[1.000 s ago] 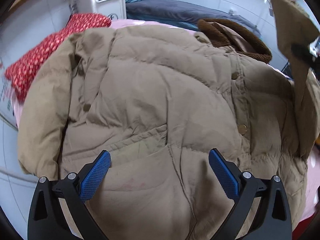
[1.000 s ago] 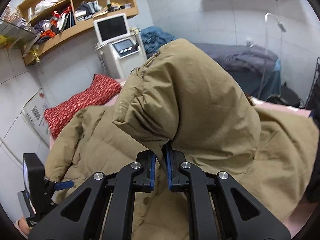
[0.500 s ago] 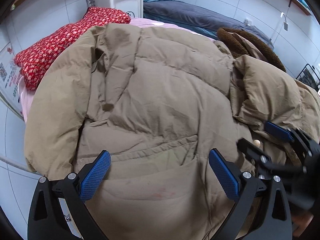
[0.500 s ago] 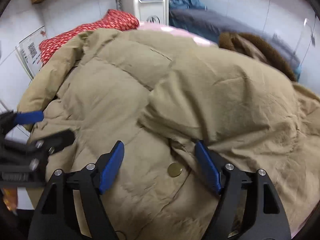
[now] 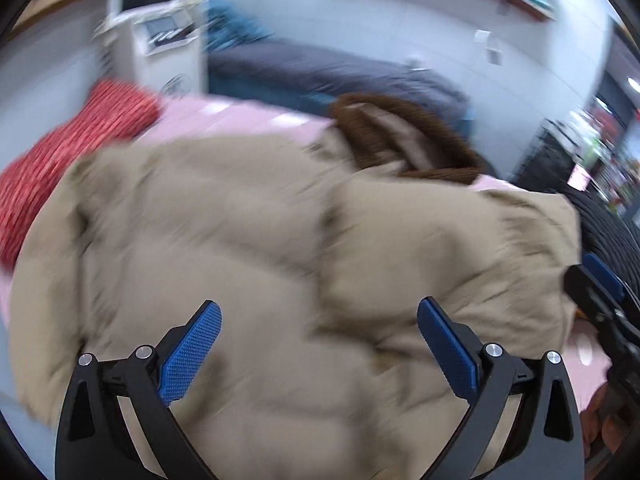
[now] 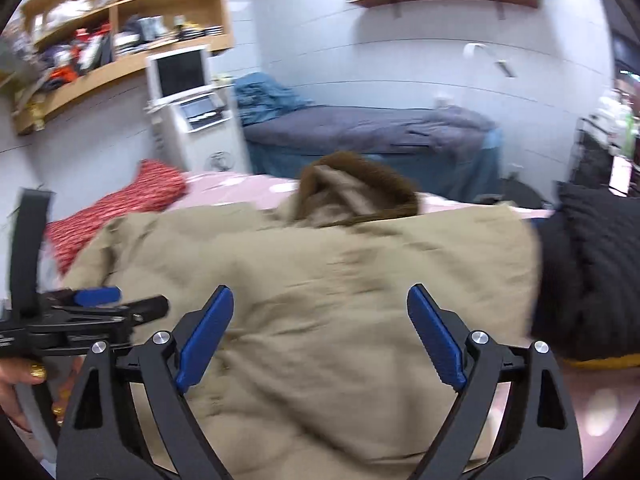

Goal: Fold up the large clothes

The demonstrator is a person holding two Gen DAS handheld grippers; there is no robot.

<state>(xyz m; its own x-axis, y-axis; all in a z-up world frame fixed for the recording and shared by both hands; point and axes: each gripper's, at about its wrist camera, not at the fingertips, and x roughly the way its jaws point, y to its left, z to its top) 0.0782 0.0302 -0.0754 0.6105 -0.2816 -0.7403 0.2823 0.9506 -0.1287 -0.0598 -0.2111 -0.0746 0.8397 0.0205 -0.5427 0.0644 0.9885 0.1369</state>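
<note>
Both grippers, left gripper (image 5: 318,346) and right gripper (image 6: 320,330), have black frames, silver screws and blue textured pads (image 5: 190,354); gold rings (image 6: 36,371) on one hand.

We see a matt tan quilted cloth coat (image 6: 328,300) with a fuzzy brown pile collar (image 6: 360,172), lying on smooth pink sheeting (image 6: 240,188) below wooden shelves (image 6: 120,60).

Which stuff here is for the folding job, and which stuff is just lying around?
For the job:
- puffy tan quilted coat with brown furry collar
- left gripper, open
- right gripper, jaws opening, nothing pinched

Just lying about:
- red patterned pillow
- black knitted cushion
- white machine with a screen
</note>
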